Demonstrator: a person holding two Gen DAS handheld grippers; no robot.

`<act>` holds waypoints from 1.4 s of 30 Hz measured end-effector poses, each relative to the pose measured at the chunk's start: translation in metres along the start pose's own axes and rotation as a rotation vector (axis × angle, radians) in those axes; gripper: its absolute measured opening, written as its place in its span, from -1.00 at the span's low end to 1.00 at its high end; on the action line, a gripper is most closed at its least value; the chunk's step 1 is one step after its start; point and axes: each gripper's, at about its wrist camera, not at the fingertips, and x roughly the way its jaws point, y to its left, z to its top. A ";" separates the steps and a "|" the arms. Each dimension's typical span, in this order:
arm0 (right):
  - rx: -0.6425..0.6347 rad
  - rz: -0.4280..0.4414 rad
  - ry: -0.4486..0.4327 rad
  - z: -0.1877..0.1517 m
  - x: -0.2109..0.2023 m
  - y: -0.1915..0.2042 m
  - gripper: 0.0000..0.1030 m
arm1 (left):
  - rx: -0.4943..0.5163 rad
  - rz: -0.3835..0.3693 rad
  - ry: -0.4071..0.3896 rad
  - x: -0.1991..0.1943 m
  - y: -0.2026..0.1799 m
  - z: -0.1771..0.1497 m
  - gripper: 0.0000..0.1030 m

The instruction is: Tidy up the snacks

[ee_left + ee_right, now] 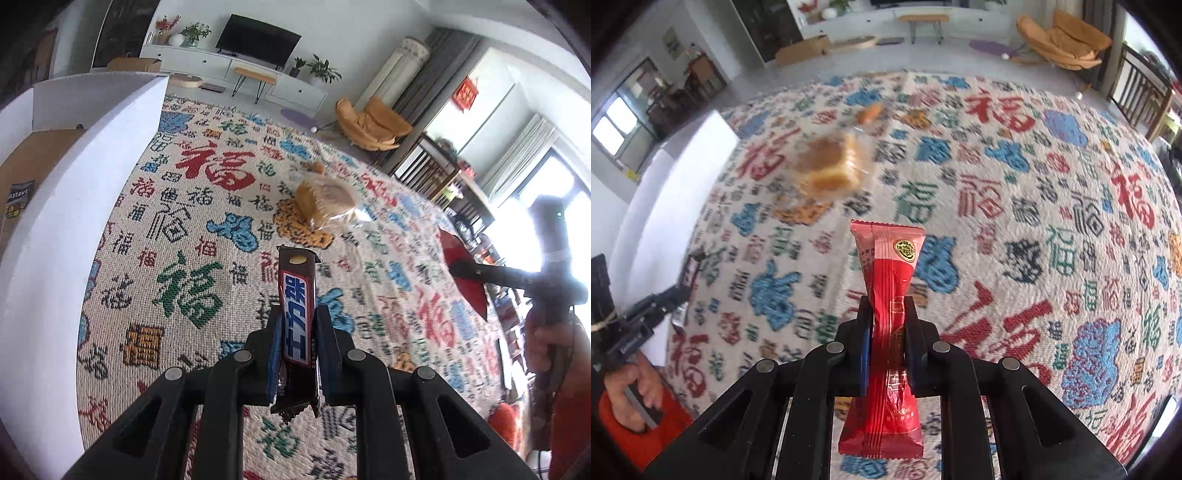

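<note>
Landmark: wrapped cake point(325, 201), lying on the patterned cloth point(207, 236).

- Open cloth on every side of the cake; a smaller wrapped snack point(314, 167) just beyond it.
- White box point(92, 155), well left of the cake, at the cloth's edge; cardboard shows inside, contents cannot be told.
- Left gripper point(297, 328): jaws clamped on a dark chocolate bar point(297, 314), lifted above the cloth, nearer the camera than the cake.
- Right gripper point(886, 325): jaws clamped on a red packet point(886, 295), likewise off the cloth.
- Room beyond the cake: television point(258, 38), orange chair point(373, 123).
</note>
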 end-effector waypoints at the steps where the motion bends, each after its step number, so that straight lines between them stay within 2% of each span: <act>1: -0.023 0.022 -0.025 0.005 -0.010 0.017 -0.69 | -0.012 -0.029 -0.030 -0.017 -0.002 0.002 -0.68; 4: -0.079 0.103 -0.081 0.030 -0.026 0.074 -0.69 | -0.037 -0.079 -0.122 -0.069 -0.004 0.013 -0.68; 7: -0.124 0.221 -0.131 0.050 -0.044 0.135 -0.69 | -0.033 -0.049 -0.218 -0.126 0.008 0.029 -0.67; 9: -0.145 0.330 -0.145 0.061 -0.049 0.181 -0.69 | -0.025 0.036 -0.273 -0.160 0.025 0.038 -0.67; 12: -0.185 0.471 -0.149 0.070 -0.048 0.249 -0.69 | -0.042 0.213 -0.314 -0.192 0.062 0.044 -0.67; 13: -0.205 0.503 -0.149 0.070 -0.044 0.273 -0.68 | -0.057 0.282 -0.324 -0.200 0.076 0.044 -0.54; 14: -0.220 0.529 -0.147 0.070 -0.040 0.292 -0.64 | -0.067 0.350 -0.329 -0.205 0.089 0.043 -0.14; 15: -0.232 0.541 -0.146 0.070 -0.035 0.309 -0.53 | -0.081 0.425 -0.327 -0.209 0.103 0.041 0.17; 16: -0.244 0.548 -0.144 0.069 -0.030 0.322 -0.05 | -0.102 0.497 -0.329 -0.213 0.115 0.038 0.64; 17: -0.258 0.553 -0.141 0.066 -0.024 0.333 0.25 | -0.122 0.556 -0.338 -0.216 0.126 0.033 0.70; 18: -0.269 0.555 -0.151 0.063 -0.020 0.340 0.44 | -0.139 0.591 -0.342 -0.217 0.135 0.029 0.70; 19: -0.278 0.546 -0.167 0.058 -0.019 0.340 0.42 | -0.158 0.604 -0.339 -0.219 0.142 0.024 0.70; 22: -0.316 0.473 -0.210 0.045 -0.010 0.322 0.42 | -0.201 0.566 -0.340 -0.214 0.151 0.010 0.70; 25: -0.344 0.302 -0.237 0.032 0.015 0.272 0.42 | -0.182 0.499 -0.316 -0.194 0.134 0.007 0.70; 29: -0.337 0.023 -0.233 -0.003 0.054 0.174 0.42 | -0.048 0.363 -0.274 -0.158 0.068 0.007 0.74; 30: -0.317 -0.050 -0.222 -0.016 0.064 0.140 0.42 | -0.007 0.326 -0.258 -0.151 0.049 0.008 0.74; 34: -0.221 -0.236 -0.201 -0.054 0.068 0.032 0.42 | 0.123 0.169 -0.160 -0.094 -0.021 -0.001 1.00; 36: -0.155 -0.291 -0.212 -0.074 0.060 -0.011 0.42 | 0.140 0.114 -0.076 -0.052 -0.041 -0.011 1.00; 38: -0.093 -0.309 -0.233 -0.089 0.049 -0.037 0.42 | 0.154 0.099 0.015 0.000 -0.052 -0.027 0.99; 40: -0.022 -0.303 -0.243 -0.101 0.044 -0.060 0.43 | 0.163 0.145 0.086 0.042 -0.057 -0.040 0.99; 42: 0.052 -0.246 -0.265 -0.103 0.036 -0.076 0.44 | 0.189 0.213 0.115 0.076 -0.059 -0.046 0.98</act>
